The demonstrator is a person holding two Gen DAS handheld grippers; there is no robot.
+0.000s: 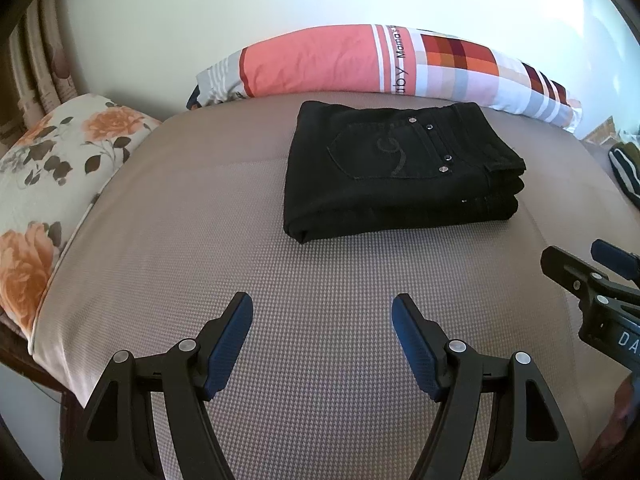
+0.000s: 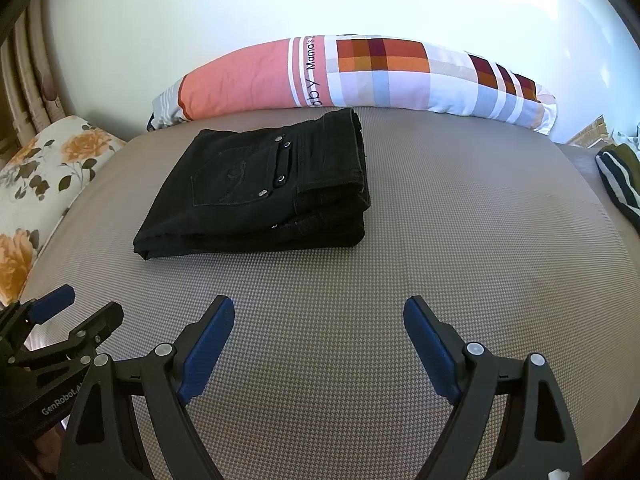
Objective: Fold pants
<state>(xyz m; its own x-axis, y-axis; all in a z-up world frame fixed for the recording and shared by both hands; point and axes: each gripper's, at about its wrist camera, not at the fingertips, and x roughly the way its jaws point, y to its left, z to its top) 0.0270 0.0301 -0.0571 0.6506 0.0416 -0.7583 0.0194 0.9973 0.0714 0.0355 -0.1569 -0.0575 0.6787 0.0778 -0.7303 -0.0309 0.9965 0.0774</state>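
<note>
Black pants (image 1: 396,172) lie folded into a compact stack on the grey-beige mattress (image 1: 200,216), back pocket with studs facing up. They also show in the right wrist view (image 2: 260,196). My left gripper (image 1: 322,312) is open and empty, held above the mattress well in front of the pants. My right gripper (image 2: 319,314) is open and empty too, in front and to the right of the pants. The right gripper shows at the right edge of the left wrist view (image 1: 580,268), and the left gripper at the lower left of the right wrist view (image 2: 76,312).
A long pink and checked pillow (image 1: 380,64) lies against the wall behind the pants. A floral pillow (image 1: 44,184) lies at the left edge of the mattress. A dark striped garment (image 2: 618,180) sits at the far right.
</note>
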